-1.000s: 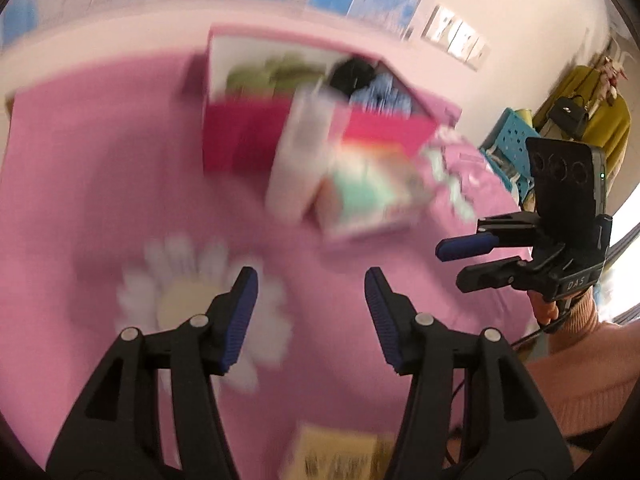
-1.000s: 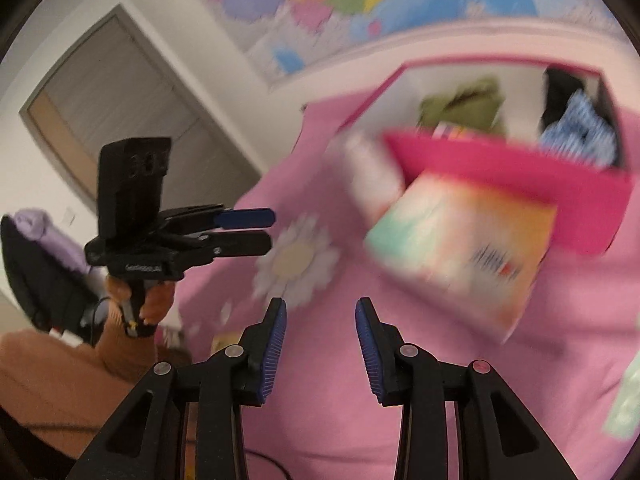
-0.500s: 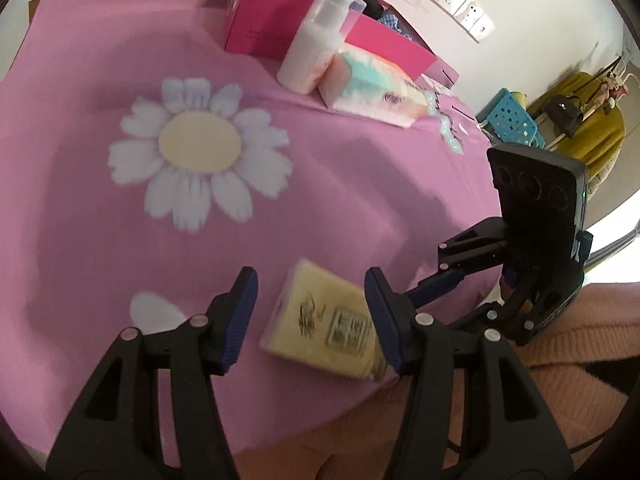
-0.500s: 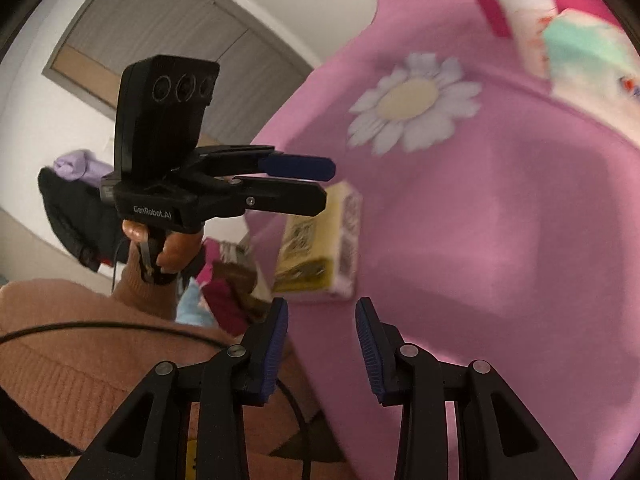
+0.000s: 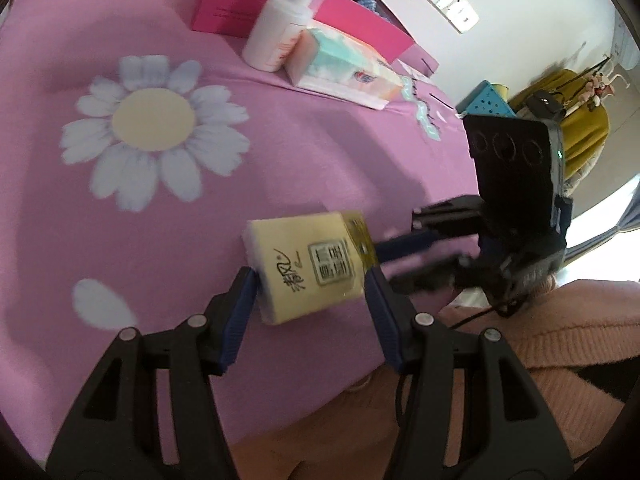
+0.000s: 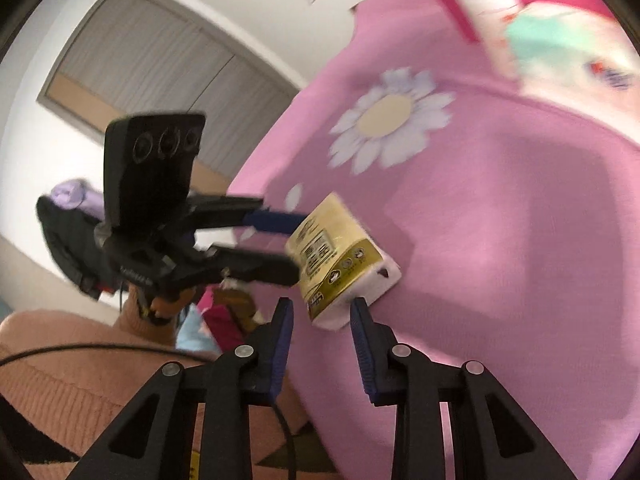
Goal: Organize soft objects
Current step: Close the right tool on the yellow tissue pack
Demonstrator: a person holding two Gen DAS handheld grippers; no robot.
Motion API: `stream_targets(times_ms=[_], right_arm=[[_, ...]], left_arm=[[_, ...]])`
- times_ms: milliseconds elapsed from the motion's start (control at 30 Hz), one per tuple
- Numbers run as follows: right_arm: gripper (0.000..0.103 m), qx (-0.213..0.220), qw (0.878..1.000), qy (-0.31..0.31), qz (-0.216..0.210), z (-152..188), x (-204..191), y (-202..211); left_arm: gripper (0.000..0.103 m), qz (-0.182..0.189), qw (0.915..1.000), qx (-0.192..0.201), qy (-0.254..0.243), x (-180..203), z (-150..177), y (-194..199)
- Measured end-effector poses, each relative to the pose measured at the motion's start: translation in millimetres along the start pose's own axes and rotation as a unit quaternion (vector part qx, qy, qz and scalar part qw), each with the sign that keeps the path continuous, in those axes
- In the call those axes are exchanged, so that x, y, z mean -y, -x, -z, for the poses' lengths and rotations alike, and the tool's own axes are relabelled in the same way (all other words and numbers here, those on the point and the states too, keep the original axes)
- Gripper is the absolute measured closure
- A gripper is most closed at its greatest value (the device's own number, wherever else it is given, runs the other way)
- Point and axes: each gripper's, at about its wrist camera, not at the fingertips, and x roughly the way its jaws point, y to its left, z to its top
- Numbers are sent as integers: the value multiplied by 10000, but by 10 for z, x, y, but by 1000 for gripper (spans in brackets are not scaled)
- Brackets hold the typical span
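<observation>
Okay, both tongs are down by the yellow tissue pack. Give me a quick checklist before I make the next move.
1. Yellow tissue pack sits between the left tongs' pads: ok.
2. Left tongs pressing on it: cannot tell; no squeeze shows.
3. Right tongs clamped: not ok; the jaws have just been closing, with the pack's end between them, but gaps still show.
4. Pack resting on the pink cloth: ok.
5. Front of the pink box free: not ok; a white bottle and a teal tissue pack sit there.
</observation>
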Motion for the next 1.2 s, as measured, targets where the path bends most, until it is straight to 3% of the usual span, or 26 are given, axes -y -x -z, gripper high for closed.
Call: stream_targets(times_ms=[267,500,833,1200], right_arm=[[72,558,9961,-251,628,-70,241,327],[72,814,9904,-372,1055,-62,367,512],[72,983,9867,-547,1176,4,481,588],[72,1059,9841,-507,1332,12,461,595]], left_arm=[[46,289,9995,59,-123,140,-177,-226],[53,143,9995,93,-275,276,-296,-368],[62,-116,9991,87,-392,324,-321,-421],[62,-175,9992,120,-341,325,-400,-456]])
